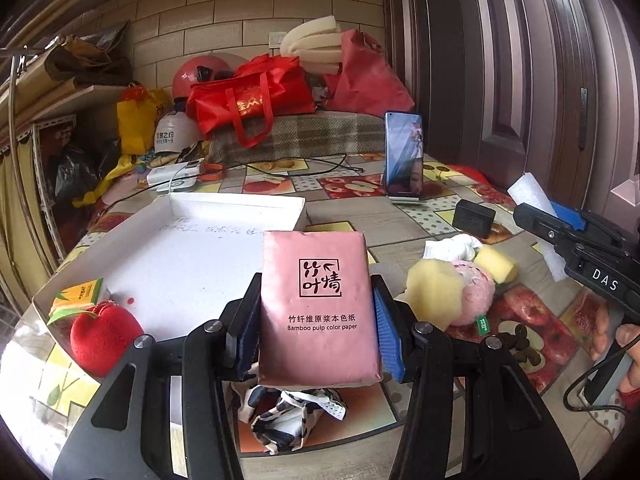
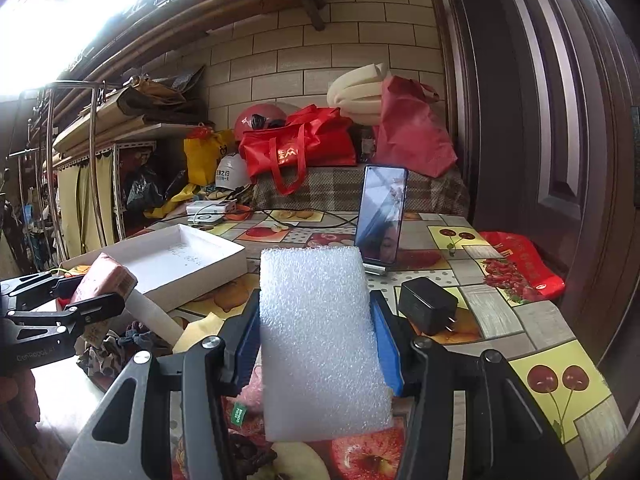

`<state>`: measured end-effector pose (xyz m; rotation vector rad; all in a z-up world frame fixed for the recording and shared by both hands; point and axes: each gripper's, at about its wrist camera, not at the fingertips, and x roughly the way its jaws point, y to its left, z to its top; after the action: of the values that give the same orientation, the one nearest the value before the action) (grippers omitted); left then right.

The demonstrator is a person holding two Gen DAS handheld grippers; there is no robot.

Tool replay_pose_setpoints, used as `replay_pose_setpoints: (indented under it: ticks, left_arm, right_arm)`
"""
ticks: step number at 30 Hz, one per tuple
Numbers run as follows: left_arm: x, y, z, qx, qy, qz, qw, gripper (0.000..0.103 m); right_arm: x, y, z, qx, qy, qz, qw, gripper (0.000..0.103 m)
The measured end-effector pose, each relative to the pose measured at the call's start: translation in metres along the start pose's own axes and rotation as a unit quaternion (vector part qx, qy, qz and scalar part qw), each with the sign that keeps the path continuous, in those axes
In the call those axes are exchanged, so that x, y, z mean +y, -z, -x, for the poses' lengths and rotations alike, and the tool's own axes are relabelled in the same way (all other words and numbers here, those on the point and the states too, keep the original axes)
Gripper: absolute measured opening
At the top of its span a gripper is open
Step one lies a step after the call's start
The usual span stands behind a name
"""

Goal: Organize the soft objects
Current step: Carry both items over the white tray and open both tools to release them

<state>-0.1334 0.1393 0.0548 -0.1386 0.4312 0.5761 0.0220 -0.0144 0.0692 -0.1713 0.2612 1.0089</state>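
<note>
Tissue pack [image 1: 318,304] in left tongs [image 1: 316,320], white tray [image 1: 180,256] beyond

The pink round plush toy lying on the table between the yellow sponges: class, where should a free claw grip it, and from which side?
Grip the pink round plush toy across its bulging middle, coming from above. A yellow sponge piece leans against one side and another yellow sponge block lies just behind it, so a level approach is probably blocked. Its soft rounded body should squash between the pads.
</note>
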Motion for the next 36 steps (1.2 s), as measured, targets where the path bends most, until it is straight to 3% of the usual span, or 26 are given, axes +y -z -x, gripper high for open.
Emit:
replay_pose_setpoints:
  ticks: [11,18,25,36]
  left_arm:
    - [0.008,0.003,0.007,-0.015,-0.018,0.006,0.9997,0.05]
    - [0.059,0.007,0.017,-0.031,-0.074,0.038,0.996,0.05]
    - [0.115,0.014,0.031,-0.049,-0.133,0.079,0.9867,0.05]
    - [0.135,0.012,0.017,-0.041,-0.147,0.062,0.9863,0.05]
  right_arm:
    - [0.018,0.0,0.002,-0.001,-0.01,0.011,1.0,0.051]
    - [0.036,-0.001,-0.002,0.004,-0.035,0.023,0.999,0.051]
    - [0.064,-0.002,-0.006,0.005,-0.068,0.04,0.997,0.051]
    - [0.122,-0.002,-0.015,0.01,-0.128,0.082,0.988,0.051]
